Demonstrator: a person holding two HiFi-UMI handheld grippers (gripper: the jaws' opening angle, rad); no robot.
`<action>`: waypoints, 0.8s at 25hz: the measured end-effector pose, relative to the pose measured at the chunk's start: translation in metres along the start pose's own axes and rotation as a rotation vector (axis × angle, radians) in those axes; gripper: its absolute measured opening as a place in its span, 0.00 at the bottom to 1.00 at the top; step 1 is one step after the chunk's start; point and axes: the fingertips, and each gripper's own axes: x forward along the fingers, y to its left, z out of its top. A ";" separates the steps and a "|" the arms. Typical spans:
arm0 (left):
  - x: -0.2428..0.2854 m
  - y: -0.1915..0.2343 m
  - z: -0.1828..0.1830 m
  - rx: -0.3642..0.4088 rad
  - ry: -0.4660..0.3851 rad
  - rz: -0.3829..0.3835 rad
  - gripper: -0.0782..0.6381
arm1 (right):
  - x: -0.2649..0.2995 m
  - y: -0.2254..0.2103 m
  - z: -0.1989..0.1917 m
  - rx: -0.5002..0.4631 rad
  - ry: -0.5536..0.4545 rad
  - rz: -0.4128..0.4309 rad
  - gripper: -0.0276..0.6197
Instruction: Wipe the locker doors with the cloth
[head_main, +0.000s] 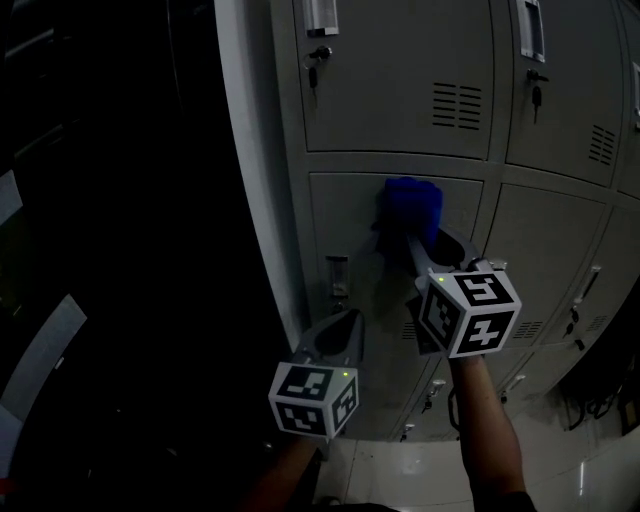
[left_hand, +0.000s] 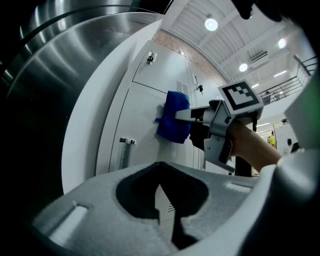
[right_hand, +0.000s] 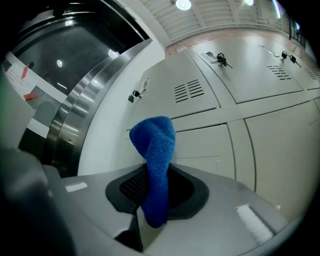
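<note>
**Cloth pressed high on the middle door, most of the panel unwiped below it**

The bank of pale grey metal lockers (head_main: 400, 100) filled the head view. The moment turned on one panel of it, the middle-row grey locker door (head_main: 345, 215) at the bank's left end. Left of that door ran the white end panel (left_hand: 95, 130) and then a dark brushed-steel surface (left_hand: 60, 60). To its right a seam divided it from the neighbouring door.

The right gripper (right_hand: 150, 200) was the working one and much the nearer to that door. Its jaws were clamped on the blue terry cloth (right_hand: 155, 150). The cloth's long axis ran straight out from the jaws toward the door, its bunched, folded-over end appearing to touch the panel just under the door's top edge, about mid-width. Whether it pressed firmly could not be told.

The left gripper (left_hand: 165, 200) hung lower and farther back from the door, below the cloth. Its jaws were drawn together with nothing between them.

From the cloth, bare panel lay open downward and to both sides, so I judged a downward or sideways sweep to have free room. The small metal latch handle (head_main: 338, 275) by the door's left edge was the one thing on the panel to steer round. The left gripper sat near the lower part of the sweep path and might need to stay back.
</note>
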 end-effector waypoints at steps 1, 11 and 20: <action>0.002 -0.002 0.000 -0.003 0.000 -0.005 0.11 | -0.004 -0.007 -0.001 -0.001 0.002 -0.013 0.16; 0.014 -0.021 -0.008 -0.020 0.015 -0.036 0.11 | -0.040 -0.068 0.002 -0.007 -0.004 -0.136 0.16; 0.002 -0.014 -0.014 -0.021 0.016 0.006 0.11 | -0.046 -0.027 -0.001 -0.008 -0.041 -0.050 0.17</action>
